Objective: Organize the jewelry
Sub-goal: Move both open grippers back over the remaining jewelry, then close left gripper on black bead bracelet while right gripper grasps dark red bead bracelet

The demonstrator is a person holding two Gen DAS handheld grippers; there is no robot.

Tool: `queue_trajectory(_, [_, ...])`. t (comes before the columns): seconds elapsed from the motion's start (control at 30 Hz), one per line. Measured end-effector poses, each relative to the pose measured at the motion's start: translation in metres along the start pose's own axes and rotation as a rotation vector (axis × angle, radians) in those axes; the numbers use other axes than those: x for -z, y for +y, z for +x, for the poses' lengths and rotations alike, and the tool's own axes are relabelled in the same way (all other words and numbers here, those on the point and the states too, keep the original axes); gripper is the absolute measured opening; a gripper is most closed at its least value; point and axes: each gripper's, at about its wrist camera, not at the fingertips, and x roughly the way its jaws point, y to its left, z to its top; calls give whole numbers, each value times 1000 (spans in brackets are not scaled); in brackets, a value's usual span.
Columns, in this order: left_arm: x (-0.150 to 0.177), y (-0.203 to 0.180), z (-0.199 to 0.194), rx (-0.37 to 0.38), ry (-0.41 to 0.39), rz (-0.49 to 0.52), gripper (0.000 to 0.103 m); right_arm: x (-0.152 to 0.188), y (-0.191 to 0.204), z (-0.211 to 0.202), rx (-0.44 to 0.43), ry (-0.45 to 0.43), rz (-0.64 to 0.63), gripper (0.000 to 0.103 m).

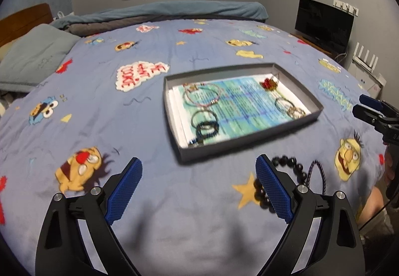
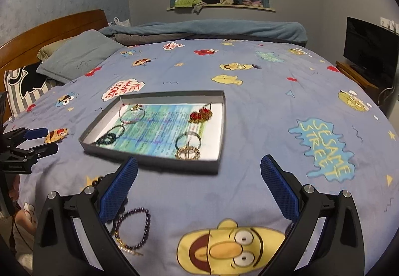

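Purple beads — a small bracelet (image 2: 134, 228) — lie loose on the bedspread (image 2: 249, 106), outside the grey tray (image 2: 154, 158) that holds the sorted pieces. A black bead bracelet (image 1: 289, 163) sits just beside it. Both lie between the two tools, toward the person's edge of the bed. The right gripper (image 2: 199, 178) has the purple loop just under its left finger; the left gripper (image 1: 199, 176) has the black beads touching behind its right finger — nearer by my guess. Both sets of fingers stand wide apart, holding nothing
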Motion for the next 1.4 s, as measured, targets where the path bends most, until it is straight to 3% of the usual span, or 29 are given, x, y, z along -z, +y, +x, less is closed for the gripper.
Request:
queue_trajectory(0.27, [21,-23,19,17,47,17,92,37,8,16,40,116,-35,97])
queue_trajectory(0.63, [33,-43,45,59,108,21,92,54,11,21,5,156,-33,98])
queue_trajectory(0.73, [34,-47,49,75,114,25,89,58,15,24,-11,170,-32,97])
queue_trajectory(0.87, [36,-53,53,86,125,41,72,63,22,27,-34,182,-40,97])
queue_trajectory(1.1, [38,-57,54,101,130,53,58,67,35,29,-80,202,-67,78])
queue_trajectory(1.27, [39,-59,54,119,135,59,50,69,38,32,-112,223,-58,59])
queue_trajectory(1.4, [38,-62,56,128,138,67,44,70,40,33,-131,232,-56,51])
